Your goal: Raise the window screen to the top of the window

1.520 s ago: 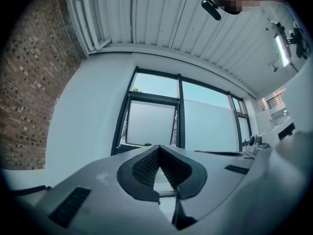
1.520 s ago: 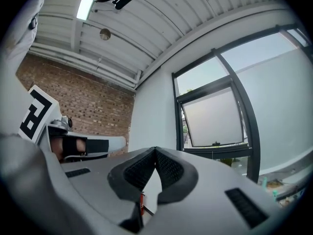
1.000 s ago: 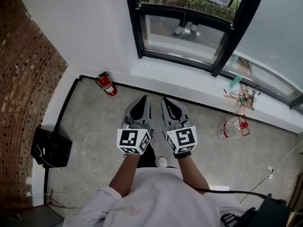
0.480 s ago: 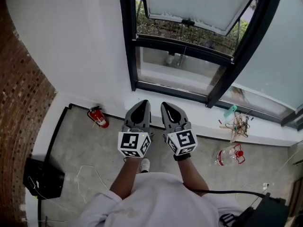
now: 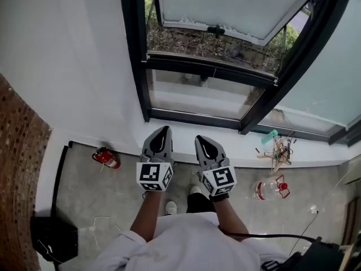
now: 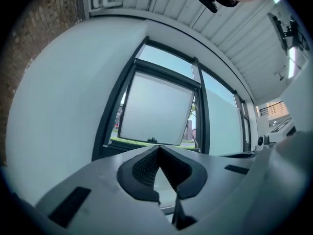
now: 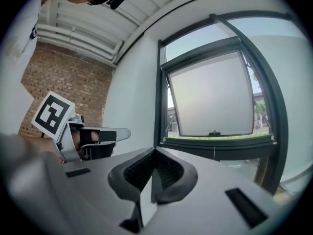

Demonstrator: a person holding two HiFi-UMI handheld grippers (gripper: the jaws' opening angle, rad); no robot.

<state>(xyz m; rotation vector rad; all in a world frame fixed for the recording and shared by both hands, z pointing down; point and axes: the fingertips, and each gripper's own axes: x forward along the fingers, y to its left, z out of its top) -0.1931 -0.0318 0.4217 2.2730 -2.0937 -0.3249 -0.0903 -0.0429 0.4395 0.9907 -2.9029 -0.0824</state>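
Claws side by side, aimed at the window. Left claw [image 5: 162, 131] and right claw [image 5: 202, 141] are each closed tip to tip, with nothing between the jaws. Window screen [image 5: 225, 4]: pale panel inside the dark frame [image 5: 133, 49], ahead of and above both claws, touched by neither. Small dark handle [image 5: 215, 30] on its lower edge; greenery shows in the gap beneath.

Containers: one clear plastic bottle [image 5: 269, 189] with a red cap, on the floor [image 5: 113, 196] at right; contents not discernible. Red fire extinguisher [image 5: 105, 158] at the wall base, left. Tangle of hangers [image 5: 279, 151] on the sill [image 5: 237, 144].
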